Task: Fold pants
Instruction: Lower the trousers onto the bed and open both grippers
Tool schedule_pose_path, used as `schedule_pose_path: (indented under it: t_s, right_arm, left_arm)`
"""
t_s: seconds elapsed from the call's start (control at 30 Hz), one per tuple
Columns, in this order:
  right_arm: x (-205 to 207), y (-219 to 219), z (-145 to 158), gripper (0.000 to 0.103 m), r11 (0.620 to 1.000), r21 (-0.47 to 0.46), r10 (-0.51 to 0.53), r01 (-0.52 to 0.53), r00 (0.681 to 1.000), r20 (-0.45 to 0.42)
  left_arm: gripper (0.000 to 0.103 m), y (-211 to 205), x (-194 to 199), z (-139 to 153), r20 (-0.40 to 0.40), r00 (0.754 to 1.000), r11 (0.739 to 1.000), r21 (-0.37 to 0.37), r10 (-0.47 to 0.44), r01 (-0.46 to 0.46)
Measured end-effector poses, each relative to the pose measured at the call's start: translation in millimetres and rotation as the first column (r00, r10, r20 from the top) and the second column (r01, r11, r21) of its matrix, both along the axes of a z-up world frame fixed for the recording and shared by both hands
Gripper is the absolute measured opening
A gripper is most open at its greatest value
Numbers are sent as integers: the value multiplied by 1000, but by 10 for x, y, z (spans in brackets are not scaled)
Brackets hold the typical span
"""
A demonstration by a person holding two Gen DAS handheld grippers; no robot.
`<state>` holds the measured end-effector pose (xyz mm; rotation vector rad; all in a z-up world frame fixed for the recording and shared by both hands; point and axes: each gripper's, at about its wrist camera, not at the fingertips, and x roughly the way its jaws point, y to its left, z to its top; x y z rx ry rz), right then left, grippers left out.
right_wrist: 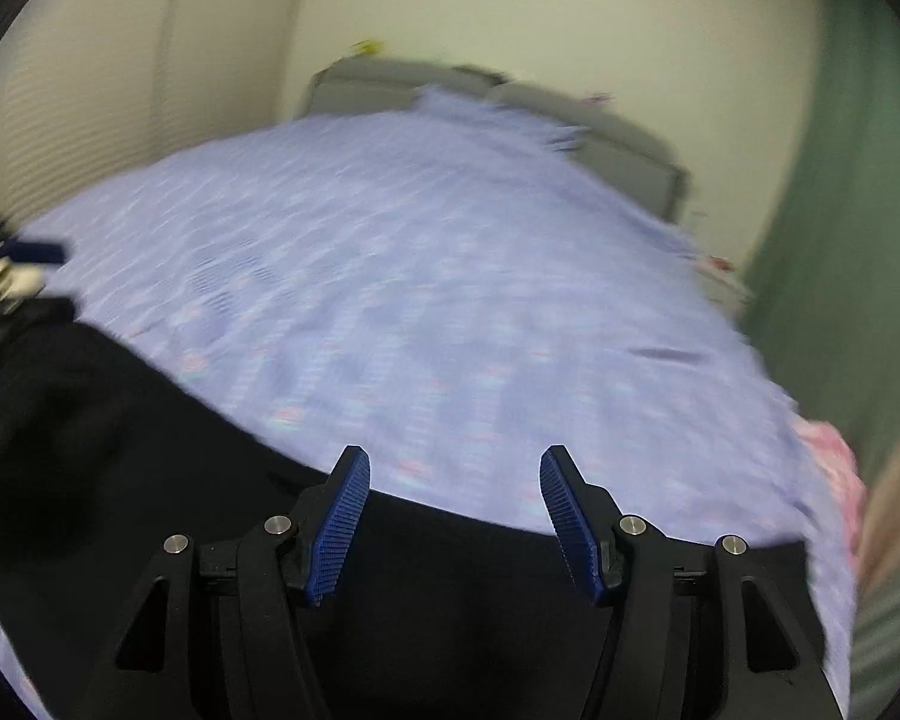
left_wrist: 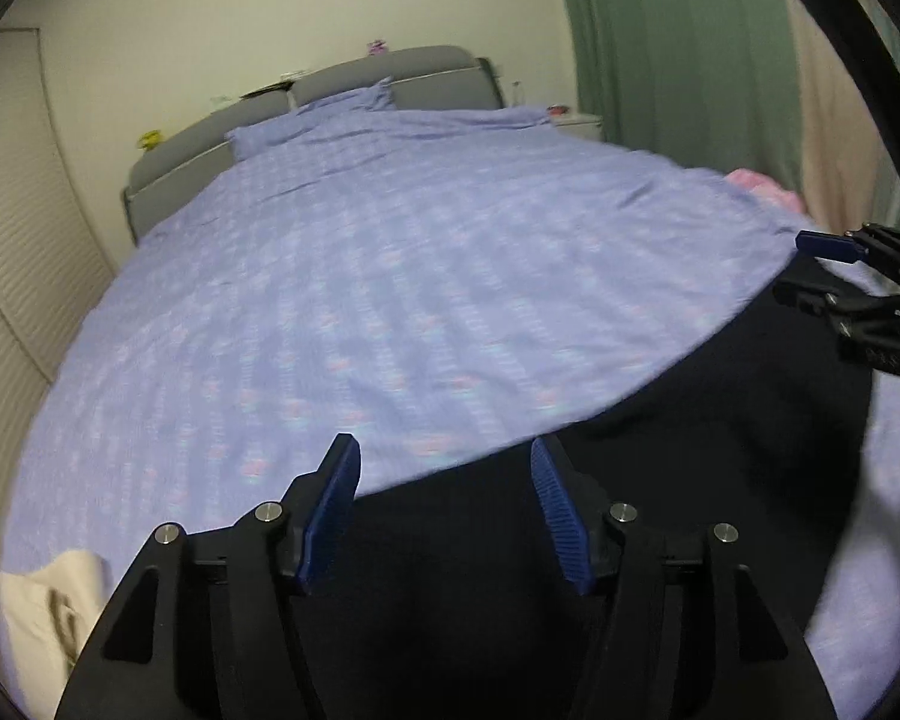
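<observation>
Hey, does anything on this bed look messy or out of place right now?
A cream cloth sits crumpled at the near left corner of the lavender bedspread, and a pink fabric is bunched at its right edge. The black pants lie spread out, not yet folded.

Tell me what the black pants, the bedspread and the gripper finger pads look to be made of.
Pants: soft matte black fabric, likely knit or cotton; no sheen, and it drapes limply on the bed. Weave too dark to tell.
Bedspread: thin woven cloth, probably cotton, lavender with a faint print and shallow wrinkles.
Finger pads: blue ribbed rubber or plastic; fine ridges show, on black hard plastic fingers.
</observation>
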<state>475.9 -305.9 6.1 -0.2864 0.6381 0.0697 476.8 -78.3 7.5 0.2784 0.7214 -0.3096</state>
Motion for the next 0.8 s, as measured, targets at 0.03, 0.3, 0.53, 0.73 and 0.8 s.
schedule_pose_path:
  t_s: [0.03,0.3,0.53,0.73,0.8]
  right_arm:
    - [-94,-241,21,60,999,3,-40,40,999,7]
    - [-602,-1898,-144,60,953,79,-289,291,957,-35]
    - [-930,-3043,-534,60,859,224,-460,460,886,-56]
    - [-996,-3653,-919,60,782,369,-494,502,861,-123]
    - [-955,-3743,-1014,60,761,407,-494,506,858,-142]
  left_arm:
    - [59,-204,-79,3,-11,1000,1000,-13,-18,17]
    - [60,-1686,-365,-197,-29,983,983,-19,-181,181]
    - [65,-2367,-441,-589,-68,995,997,-29,-75,74]
    - [65,-2866,-627,-914,-104,993,999,-11,-52,51]
    - [67,-2984,-653,-952,-86,995,998,4,-56,57]
